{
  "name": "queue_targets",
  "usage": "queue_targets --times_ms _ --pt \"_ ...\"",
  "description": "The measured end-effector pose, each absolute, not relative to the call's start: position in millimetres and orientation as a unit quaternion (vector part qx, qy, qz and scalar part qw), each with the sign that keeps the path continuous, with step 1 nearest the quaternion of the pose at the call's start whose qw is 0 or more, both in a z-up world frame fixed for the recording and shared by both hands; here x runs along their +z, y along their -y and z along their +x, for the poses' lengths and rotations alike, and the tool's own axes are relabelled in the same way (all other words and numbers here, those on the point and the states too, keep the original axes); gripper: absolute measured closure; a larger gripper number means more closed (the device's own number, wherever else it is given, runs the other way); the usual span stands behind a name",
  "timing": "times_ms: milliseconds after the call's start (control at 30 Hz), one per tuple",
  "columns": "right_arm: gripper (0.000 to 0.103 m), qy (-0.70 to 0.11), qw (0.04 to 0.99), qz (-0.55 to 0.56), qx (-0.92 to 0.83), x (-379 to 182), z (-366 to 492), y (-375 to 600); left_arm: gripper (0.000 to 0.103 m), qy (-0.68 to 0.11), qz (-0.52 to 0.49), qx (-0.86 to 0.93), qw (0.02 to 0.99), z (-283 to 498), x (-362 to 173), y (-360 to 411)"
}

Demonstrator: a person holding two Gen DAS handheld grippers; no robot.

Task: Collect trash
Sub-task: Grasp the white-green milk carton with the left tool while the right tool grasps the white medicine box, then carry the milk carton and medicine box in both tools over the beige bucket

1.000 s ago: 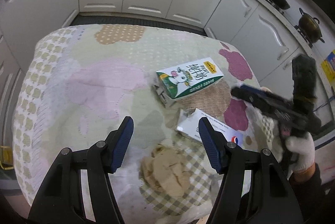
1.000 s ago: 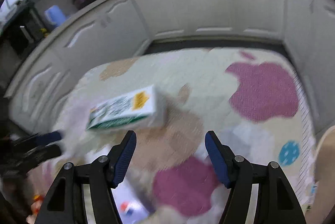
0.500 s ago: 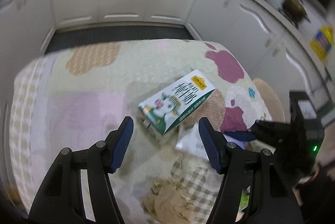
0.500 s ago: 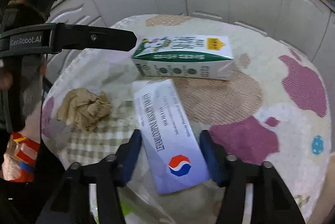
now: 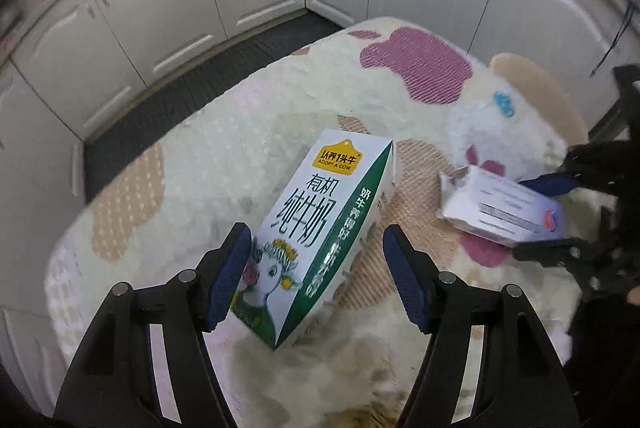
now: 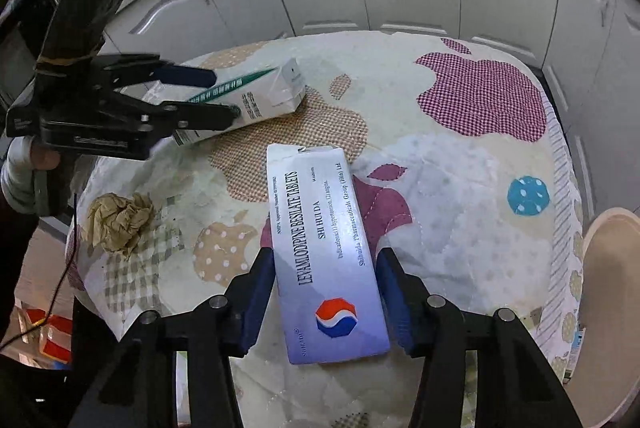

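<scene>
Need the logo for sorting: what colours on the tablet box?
Red, white and blue, on the tablet box; right wrist view.

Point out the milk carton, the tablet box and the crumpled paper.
milk carton (image 5: 308, 228): left wrist view, on its white front face.
tablet box (image 6: 324, 248): right wrist view, on its printed top face.
crumpled paper (image 6: 120, 220): right wrist view, on the middle of the wad.

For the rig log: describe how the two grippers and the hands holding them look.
Both the left gripper and the right gripper have black angular frames, silver pivot bolts and blue finger pads. The left hand wears a grey-white glove; a thin cable hangs below it.
</scene>
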State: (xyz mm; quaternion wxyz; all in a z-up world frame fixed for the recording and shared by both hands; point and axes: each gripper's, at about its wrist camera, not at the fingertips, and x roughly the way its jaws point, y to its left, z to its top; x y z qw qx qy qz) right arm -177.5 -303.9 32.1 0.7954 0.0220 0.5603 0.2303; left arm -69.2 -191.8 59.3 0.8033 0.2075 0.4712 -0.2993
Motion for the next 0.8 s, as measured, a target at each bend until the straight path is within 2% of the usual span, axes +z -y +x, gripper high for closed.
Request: queue_targets --times_ms 300,433,533,600,800 --pt "0.05 -0.557 0.802 -0.001 0.215 31.7 -164.4 283.0 0.036 -0.483 0.209 -0.284 0.801 -67.3 53.3 202.6" --pt "0.055 -0.557 0.803 0.004 0.211 32.5 -168.4 284.4 0.036 -0.508 0.191 -0.275 0.793 -62.3 44.9 205.8" --pt "0.056 -0.549 0.81 0.009 0.207 39.0 -176.1 288.6 0.042 -0.508 0.164 -0.265 0.803 -63.7 45.0 202.6" --pt "0.056 -0.543 0.814 0.017 0.205 44.1 -183.1 295.0 0.052 -0.51 0.151 -0.262 0.805 -67.8 49.2 199.6" --pt "0.056 -0.52 0.83 0.048 0.198 64.3 -189.2 311.0 0.053 -0.477 0.135 -0.232 0.837 -91.8 79.6 191.4"
